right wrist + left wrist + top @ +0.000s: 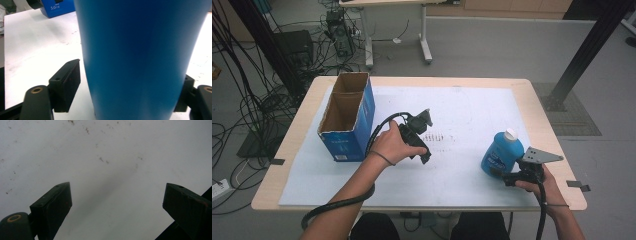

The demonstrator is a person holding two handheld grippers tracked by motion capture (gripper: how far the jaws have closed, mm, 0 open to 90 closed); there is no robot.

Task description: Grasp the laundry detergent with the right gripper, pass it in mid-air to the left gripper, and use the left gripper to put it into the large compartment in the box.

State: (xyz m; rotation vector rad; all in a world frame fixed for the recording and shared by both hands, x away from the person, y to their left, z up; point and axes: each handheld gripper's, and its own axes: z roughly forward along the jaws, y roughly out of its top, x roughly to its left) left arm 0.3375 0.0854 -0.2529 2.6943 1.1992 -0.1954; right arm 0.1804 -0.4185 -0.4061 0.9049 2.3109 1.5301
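Observation:
A blue bottle with a white cap stands upright at the right front of the white sheet. My right gripper is at its base, and the jaws straddle the bottle. One jaw sits against its side while the other stands a little off it, so the gripper is open. My left gripper is held over the middle of the sheet, open, with only bare stained sheet between its jaws.
An open-topped blue cardboard box stands at the left of the sheet, and its side shows far off in the right gripper view. The wooden table edge runs close to the bottle's right. Cables and desk legs lie on the floor beyond.

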